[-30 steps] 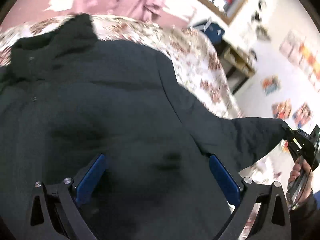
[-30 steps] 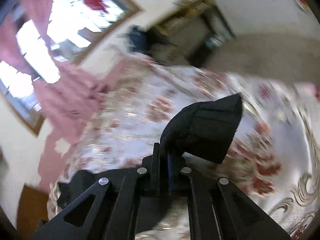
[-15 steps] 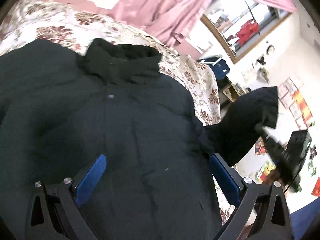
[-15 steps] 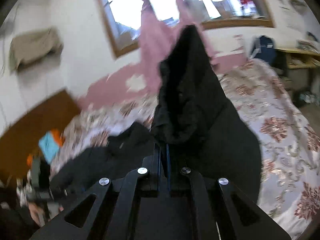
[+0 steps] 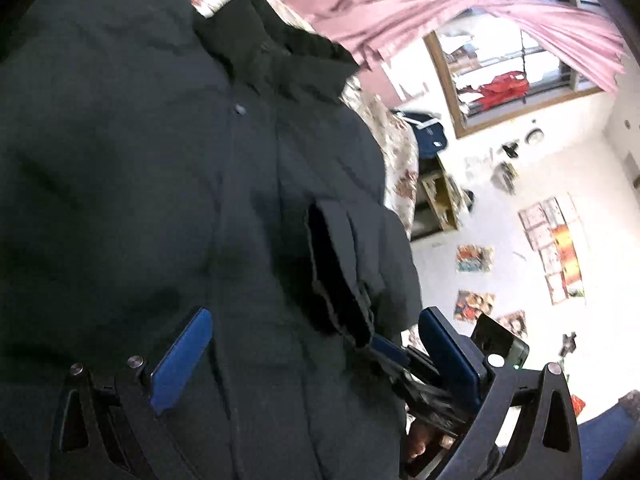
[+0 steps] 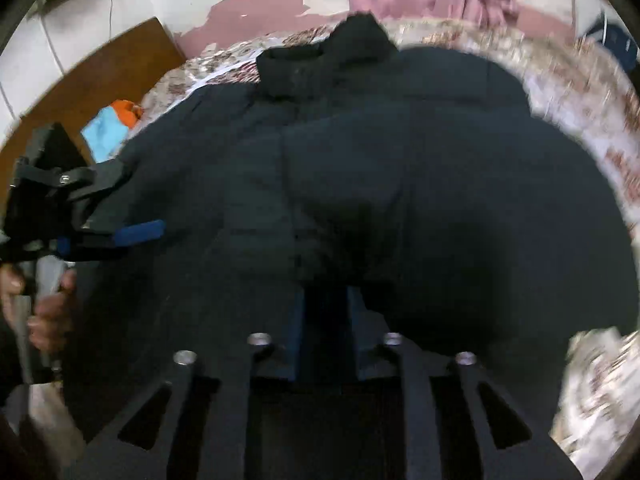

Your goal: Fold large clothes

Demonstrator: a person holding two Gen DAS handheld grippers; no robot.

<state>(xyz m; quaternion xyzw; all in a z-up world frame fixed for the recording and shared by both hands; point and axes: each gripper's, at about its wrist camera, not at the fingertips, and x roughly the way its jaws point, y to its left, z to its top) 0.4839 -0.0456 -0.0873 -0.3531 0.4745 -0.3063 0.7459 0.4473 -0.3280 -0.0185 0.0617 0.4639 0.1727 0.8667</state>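
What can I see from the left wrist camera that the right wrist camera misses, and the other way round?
Left wrist only: the wood-framed window, the posters on the white wall, and the sleeve cuff folded onto the coat's front. Right wrist only: the brown wooden headboard with blue and orange cloth. Both: the big black padded coat on the floral bedspread, the open left gripper, and the pink curtain.

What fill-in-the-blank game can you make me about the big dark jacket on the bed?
The jacket lies on a bedspread with a ____ pattern.
The right tongs pinch the jacket's ____.
The left tongs are ____.
The curtain by the window is ____.
Missing words: flowery; sleeve; open; pink.
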